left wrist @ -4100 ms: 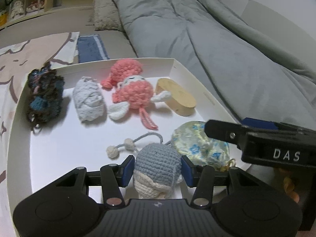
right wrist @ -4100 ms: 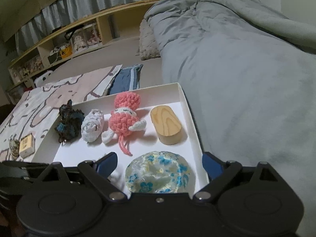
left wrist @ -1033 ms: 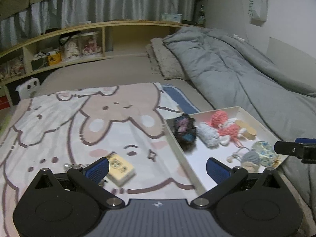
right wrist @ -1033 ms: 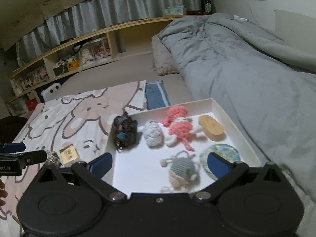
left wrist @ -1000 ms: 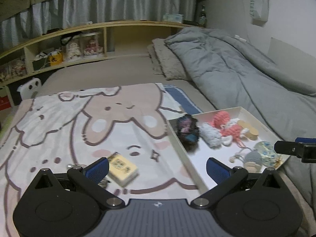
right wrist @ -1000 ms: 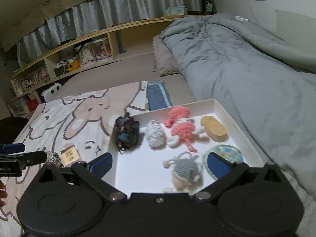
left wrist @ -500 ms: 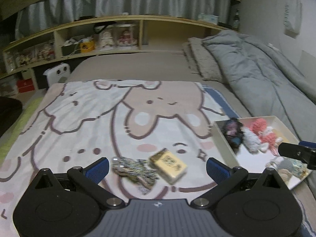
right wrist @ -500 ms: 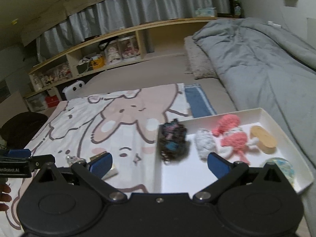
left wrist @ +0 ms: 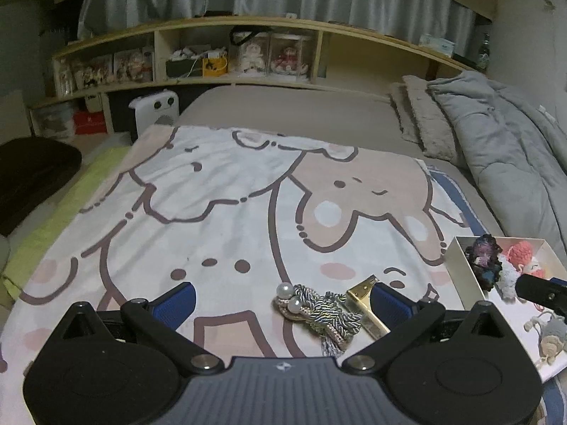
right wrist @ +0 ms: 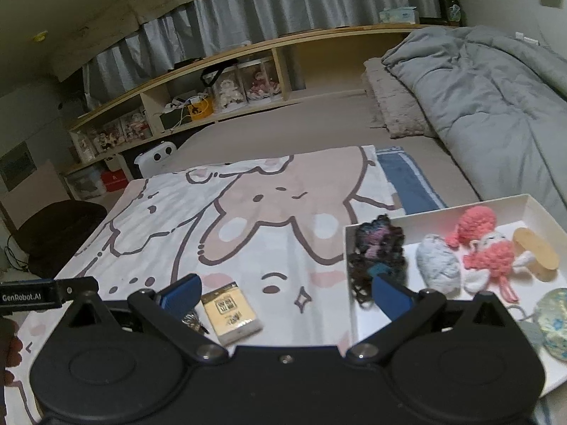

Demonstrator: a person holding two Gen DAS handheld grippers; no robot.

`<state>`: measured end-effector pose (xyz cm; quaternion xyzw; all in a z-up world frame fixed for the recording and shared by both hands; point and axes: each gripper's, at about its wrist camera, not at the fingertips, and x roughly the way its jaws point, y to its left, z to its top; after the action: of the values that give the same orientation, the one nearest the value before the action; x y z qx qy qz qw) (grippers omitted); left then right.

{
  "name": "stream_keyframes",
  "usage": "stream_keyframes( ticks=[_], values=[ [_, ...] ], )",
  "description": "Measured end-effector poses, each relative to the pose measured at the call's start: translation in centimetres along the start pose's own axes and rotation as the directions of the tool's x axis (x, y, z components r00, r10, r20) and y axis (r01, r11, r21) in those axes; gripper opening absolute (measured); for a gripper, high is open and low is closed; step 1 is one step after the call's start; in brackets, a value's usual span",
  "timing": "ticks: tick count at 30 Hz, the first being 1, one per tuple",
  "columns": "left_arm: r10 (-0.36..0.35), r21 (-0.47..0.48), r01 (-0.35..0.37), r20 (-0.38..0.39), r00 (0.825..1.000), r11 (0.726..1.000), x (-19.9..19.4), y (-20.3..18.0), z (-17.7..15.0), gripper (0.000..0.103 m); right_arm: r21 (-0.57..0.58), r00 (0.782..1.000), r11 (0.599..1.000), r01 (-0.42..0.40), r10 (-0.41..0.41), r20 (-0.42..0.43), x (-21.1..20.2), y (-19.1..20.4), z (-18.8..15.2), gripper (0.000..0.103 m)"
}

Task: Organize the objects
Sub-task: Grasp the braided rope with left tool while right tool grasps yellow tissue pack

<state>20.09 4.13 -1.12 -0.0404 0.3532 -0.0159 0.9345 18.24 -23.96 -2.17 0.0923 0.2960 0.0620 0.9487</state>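
A braided grey cord ornament with pearl beads (left wrist: pixel 319 310) lies on the cartoon blanket (left wrist: pixel 230 212) beside a small gold box (left wrist: pixel 365 304). My left gripper (left wrist: pixel 280 302) is open and empty, with the ornament and box between its fingers, nearer the right one. My right gripper (right wrist: pixel 285 292) is open and empty above the gold box (right wrist: pixel 232 313); the ornament (right wrist: pixel 193 320) peeks out by its left finger. The white tray (right wrist: pixel 531 202) on the right holds a dark yarn piece (right wrist: pixel 377 248), a grey yarn ball (right wrist: pixel 437 265), a pink crochet doll (right wrist: pixel 485 244), a wooden oval (right wrist: pixel 535 253) and a floral pouch (right wrist: pixel 554 318).
A grey duvet (right wrist: pixel 496 88) and a pillow (right wrist: pixel 393 106) lie at the right. Wooden shelves (left wrist: pixel 248 56) with dolls and boxes run along the back. A dark chair (right wrist: pixel 60 226) stands at the left. A grey crochet toy (left wrist: pixel 551 331) lies in the tray.
Both grippers have swung left, away from the tray and toward the ornament and gold box. The left gripper came closer and lower, so both items now sit between its fingers.
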Motion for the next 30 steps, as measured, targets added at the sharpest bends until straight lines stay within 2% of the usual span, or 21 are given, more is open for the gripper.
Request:
stream_keyframes(
  ticks=[7,11,14,18,21,25,27,29,30],
  values=[
    [0.007,-0.031,-0.008,-0.032,0.999,0.999,1.8,0.4,-0.4,0.103,-0.032,1.000,0.999,-0.002,0.001,-0.005,3.1,1.1,-0.8,0.103],
    [-0.019,-0.045,0.017,-0.060,0.998,0.999,3.3,0.3,-0.6,0.103,-0.080,1.000,0.997,-0.001,-0.001,-0.020,5.1,1.9,-1.7,0.103],
    [-0.044,-0.101,0.035,-0.087,0.995,0.994,4.5,0.5,-0.8,0.103,-0.121,0.999,0.993,0.012,-0.016,-0.033,6.7,2.5,-2.1,0.103],
    [-0.082,-0.204,0.058,-0.110,0.991,0.977,5.6,1.2,-1.1,0.102,-0.143,0.996,0.989,-0.036,0.023,-0.086,9.0,3.0,-2.9,0.093],
    [-0.116,-0.268,0.079,-0.124,0.985,0.960,6.4,1.8,-1.4,0.098,-0.200,0.991,0.978,-0.059,0.032,-0.132,10.8,4.0,-3.7,0.086],
    [-0.204,-0.369,0.139,-0.144,0.968,0.919,7.7,2.8,-1.9,0.091,-0.213,0.981,0.973,-0.086,0.045,-0.191,12.6,4.6,-4.6,0.073],
    [-0.233,-0.394,0.157,-0.152,0.961,0.906,8.2,2.8,-2.1,0.089,-0.225,0.979,0.970,-0.095,0.050,-0.198,13.1,4.8,-4.9,0.071],
    [-0.244,-0.395,0.164,-0.159,0.957,0.904,8.6,2.8,-2.3,0.088,-0.243,0.980,0.964,-0.107,0.061,-0.191,13.3,5.0,-5.0,0.071],
    [-0.247,-0.393,0.166,-0.163,0.955,0.904,8.8,2.7,-2.4,0.087,-0.256,0.979,0.959,-0.121,0.074,-0.188,13.3,5.1,-5.1,0.067]
  ],
)
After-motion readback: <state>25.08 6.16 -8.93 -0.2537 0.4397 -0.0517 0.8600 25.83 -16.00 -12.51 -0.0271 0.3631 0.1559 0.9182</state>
